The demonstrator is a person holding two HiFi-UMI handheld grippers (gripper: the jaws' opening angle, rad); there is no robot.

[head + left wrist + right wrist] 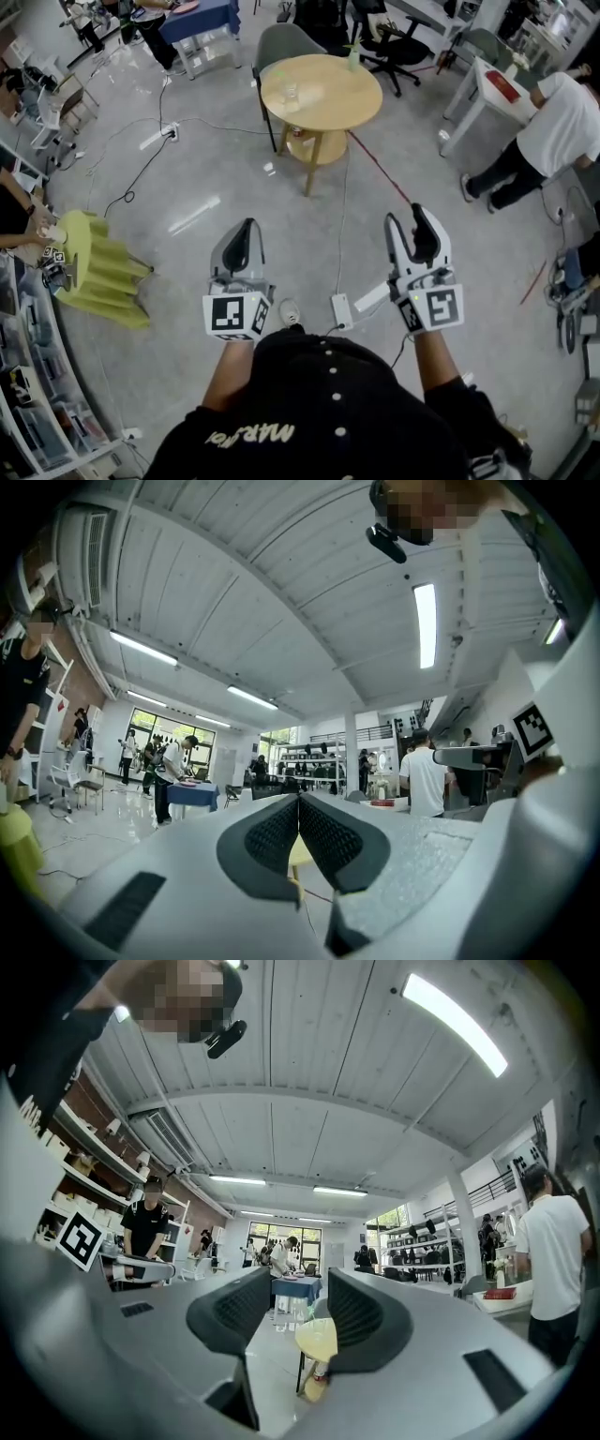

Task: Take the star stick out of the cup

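A round wooden table (322, 94) stands ahead on the grey floor, with a clear cup (291, 93) on its left part. The star stick is too small to make out. In the head view both grippers are held level above the floor, well short of the table. My left gripper (246, 232) has its jaws pressed together with nothing between them (298, 803). My right gripper (408, 223) stands open and empty (298, 1307). In the right gripper view the table (317, 1338) and the cup (292, 1313) show in the gap between its jaws.
A grey chair (281, 42) stands behind the table, a black office chair (394, 47) further back. A person in a white shirt (562, 122) bends at a white table (487, 89) at right. Cables and a power strip (342, 309) lie on the floor; a yellow-green cloth (98, 267) is at left.
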